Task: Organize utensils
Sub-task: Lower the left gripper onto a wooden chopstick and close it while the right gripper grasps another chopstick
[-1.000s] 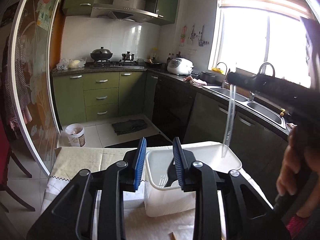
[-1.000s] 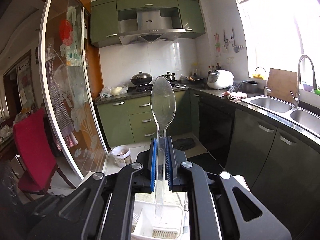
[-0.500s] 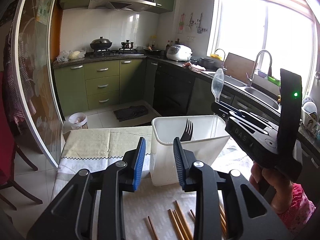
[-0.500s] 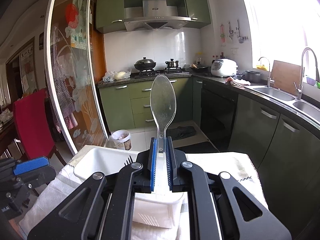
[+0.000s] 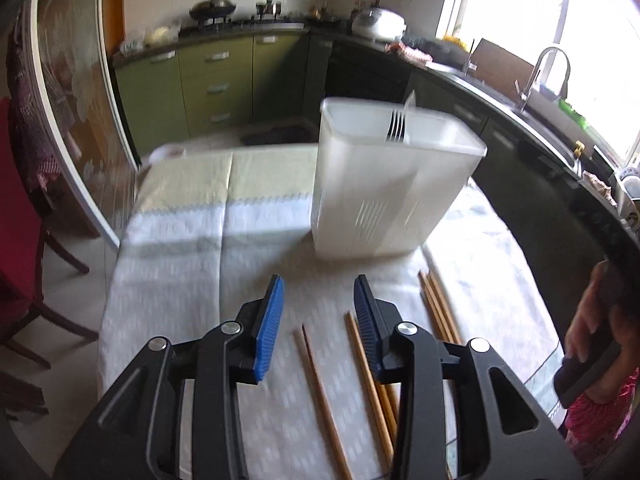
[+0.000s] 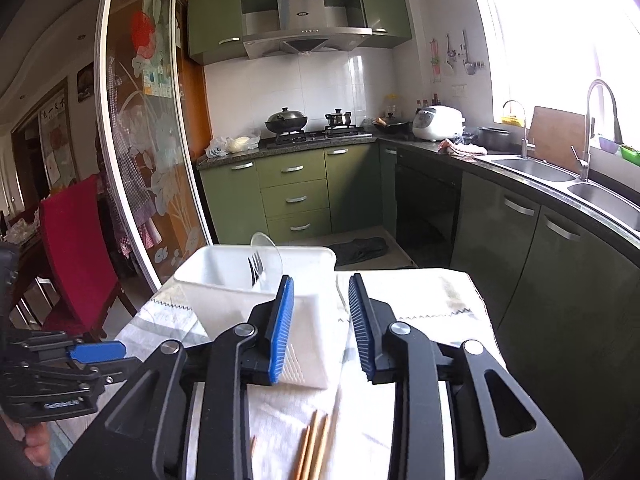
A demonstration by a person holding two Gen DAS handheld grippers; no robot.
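Both grippers hang empty over the table [image 5: 180,248], jaws just parted: the right gripper [image 6: 321,312] behind the bin [image 6: 224,280], the left gripper [image 5: 319,312] above loose chopsticks [image 5: 364,364] near the front edge. Fork [image 6: 255,268] and clear spoon [image 6: 267,252] stand inside the bin at mid-table.

one white utensil bin [image 5: 384,204] stands toward the far edge of the tabletop [image 5: 180,264], holding one fork [image 5: 396,130] and one clear plastic spoon [image 6: 267,254]. wooden chopsticks [image 5: 366,380] lie loose near the front edge: about seven counted in the left wrist view, though the overlapped ones cannot be separated with certainty.
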